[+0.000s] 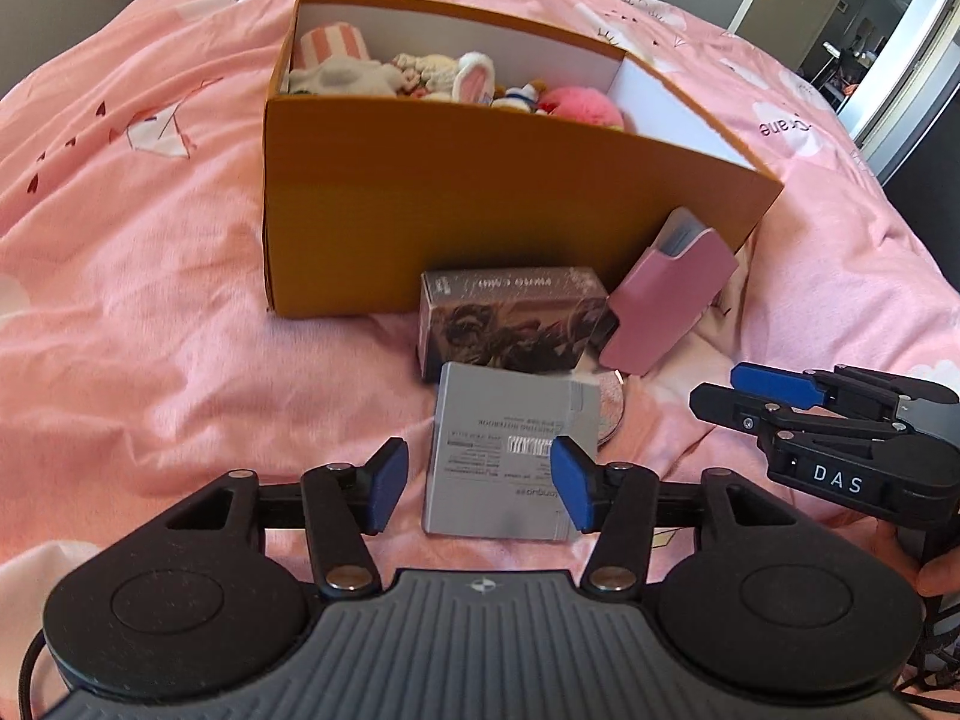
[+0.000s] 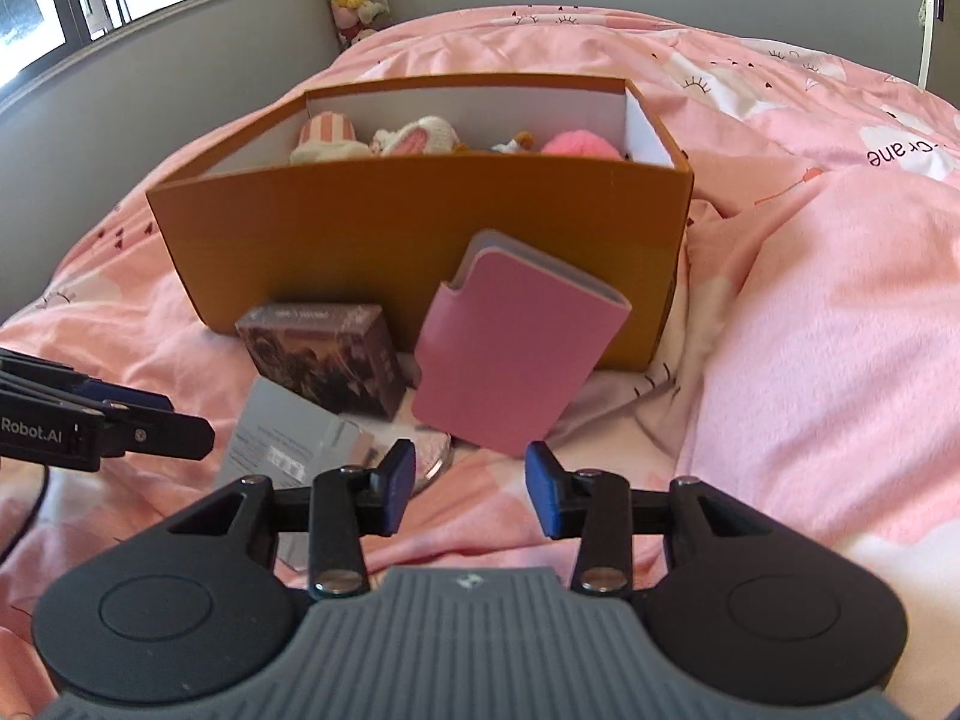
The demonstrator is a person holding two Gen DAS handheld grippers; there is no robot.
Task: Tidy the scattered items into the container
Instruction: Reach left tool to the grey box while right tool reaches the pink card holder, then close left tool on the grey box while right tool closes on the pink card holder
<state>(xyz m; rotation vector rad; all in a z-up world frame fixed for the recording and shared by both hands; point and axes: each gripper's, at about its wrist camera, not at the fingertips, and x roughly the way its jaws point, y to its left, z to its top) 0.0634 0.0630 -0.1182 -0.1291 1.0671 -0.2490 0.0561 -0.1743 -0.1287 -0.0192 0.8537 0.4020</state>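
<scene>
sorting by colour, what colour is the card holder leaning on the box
Pink, clearest in the right wrist view: card holder against the orange box.

left gripper (image 1: 480, 483) jaws apart, right gripper (image 2: 469, 489) likewise

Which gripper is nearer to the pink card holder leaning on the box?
Right. The right gripper hangs open just before the pink card holder; the left gripper is farther aside, over the grey booklet.
</scene>
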